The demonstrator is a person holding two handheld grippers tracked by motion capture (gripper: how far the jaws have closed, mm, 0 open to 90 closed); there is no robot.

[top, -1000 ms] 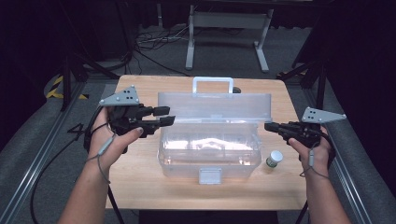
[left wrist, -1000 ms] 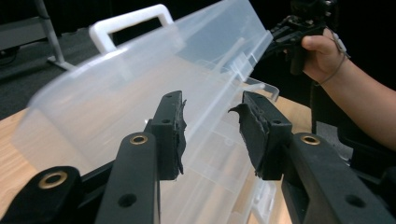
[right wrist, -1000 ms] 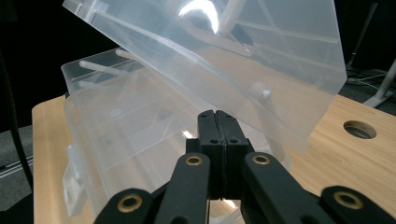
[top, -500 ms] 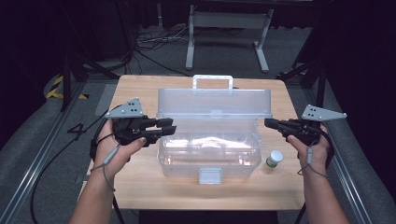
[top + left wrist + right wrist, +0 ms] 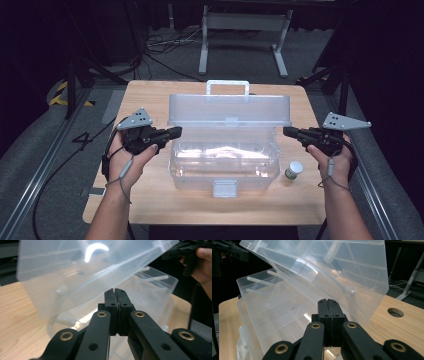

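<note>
Two tongs are flanking a clear plastic box point(image 5: 225, 160) that is sitting in the middle of the wooden bench point(image 5: 165, 205), its lid point(image 5: 229, 109) standing open at the back. Left tongs point(image 5: 176, 132) are pointing at the box's left wall; their jaws have just been closing and are now clenched on nothing. Right tongs point(image 5: 287, 131) are hovering at the box's right wall, likewise clenched and holding nothing. Just right of the box, a small white-capped bottle point(image 5: 294, 170) is standing near the right hand point(image 5: 334, 157).
</note>
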